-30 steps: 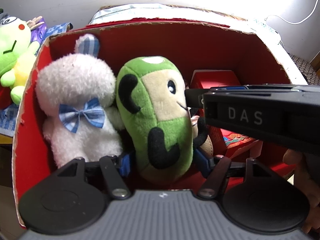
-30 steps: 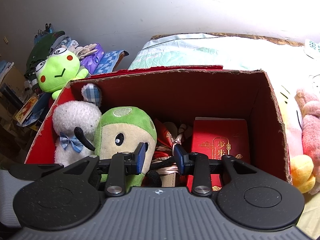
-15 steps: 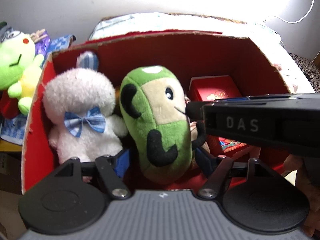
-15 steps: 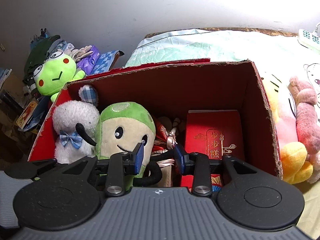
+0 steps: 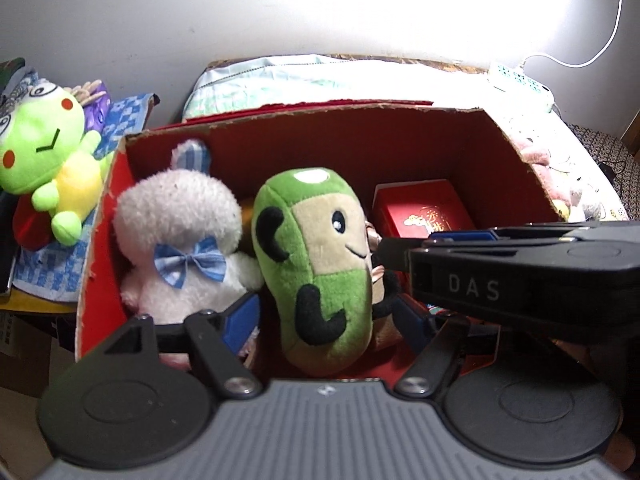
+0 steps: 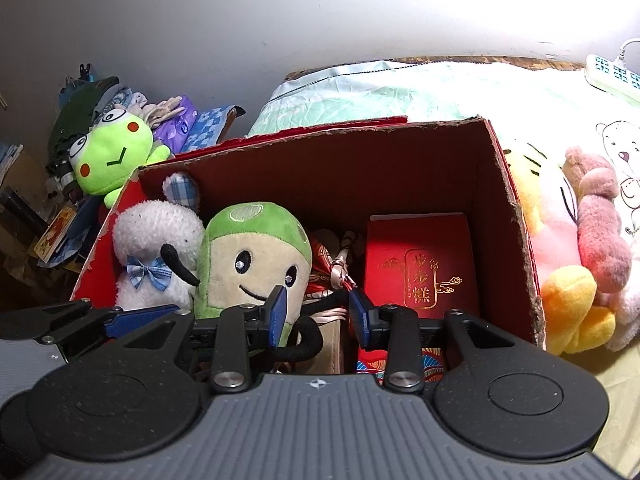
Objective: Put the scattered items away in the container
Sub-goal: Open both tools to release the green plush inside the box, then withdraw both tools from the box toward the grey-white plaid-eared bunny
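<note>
Bed's behind the box point(image 5: 496, 128). Your left gripper point(image 5: 328, 320) has let go of the green plush point(image 5: 316, 264), jaws spread; it's now in the box w/ others. Right gripper point(image 6: 316, 312) jaws apart, empty.

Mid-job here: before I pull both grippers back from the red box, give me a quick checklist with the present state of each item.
1. Green and beige plush toy sits inside the red cardboard box: ok.
2. Left gripper released: ok; its blue pads stand apart from the toy's sides.
3. Right gripper free of the toy: cannot tell; the toy's black cord arm loops between its pads.
4. White fluffy plush with blue bow settled in the box, beside the green toy: ok.
5. Red gift box with gold lettering lies in the box: ok.
6. All items tidied: not ok; lime frog plush and pink and yellow plush remain outside.
</note>
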Demonstrator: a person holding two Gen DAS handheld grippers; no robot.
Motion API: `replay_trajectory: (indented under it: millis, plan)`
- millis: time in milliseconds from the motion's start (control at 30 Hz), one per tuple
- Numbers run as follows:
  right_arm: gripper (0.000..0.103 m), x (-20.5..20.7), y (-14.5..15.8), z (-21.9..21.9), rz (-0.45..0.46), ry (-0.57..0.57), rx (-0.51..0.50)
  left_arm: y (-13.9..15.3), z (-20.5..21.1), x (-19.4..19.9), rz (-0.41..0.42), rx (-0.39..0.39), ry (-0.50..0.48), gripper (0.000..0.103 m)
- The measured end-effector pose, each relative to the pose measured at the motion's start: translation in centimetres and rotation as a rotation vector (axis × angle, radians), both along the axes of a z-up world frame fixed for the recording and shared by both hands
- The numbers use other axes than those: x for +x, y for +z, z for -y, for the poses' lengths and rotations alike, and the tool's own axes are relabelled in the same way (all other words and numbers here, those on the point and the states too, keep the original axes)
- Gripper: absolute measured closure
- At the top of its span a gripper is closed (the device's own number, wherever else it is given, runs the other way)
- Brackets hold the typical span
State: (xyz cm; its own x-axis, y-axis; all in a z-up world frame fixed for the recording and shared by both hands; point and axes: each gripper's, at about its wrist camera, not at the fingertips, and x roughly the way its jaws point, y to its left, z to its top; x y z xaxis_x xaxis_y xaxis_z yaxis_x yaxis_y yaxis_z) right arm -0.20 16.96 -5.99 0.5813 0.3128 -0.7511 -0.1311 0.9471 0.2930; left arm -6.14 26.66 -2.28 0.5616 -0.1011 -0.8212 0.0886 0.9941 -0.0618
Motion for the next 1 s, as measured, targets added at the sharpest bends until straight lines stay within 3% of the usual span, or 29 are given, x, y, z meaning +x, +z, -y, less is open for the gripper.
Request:
replay_trajectory:
  millis: [533,1000]
  plan:
    - [0.066,-1.9,1.0,0.1,0.027,-0.011,-0.016,1.3,-0.7,-1.9,0.043,-0.015,0.03,0.031]
    - [0.066,-4.3,3.6,1.4,0.075,-0.058,0.021,3.3,1.1,-2.8,0.106,-0.056,-0.024,0.033]
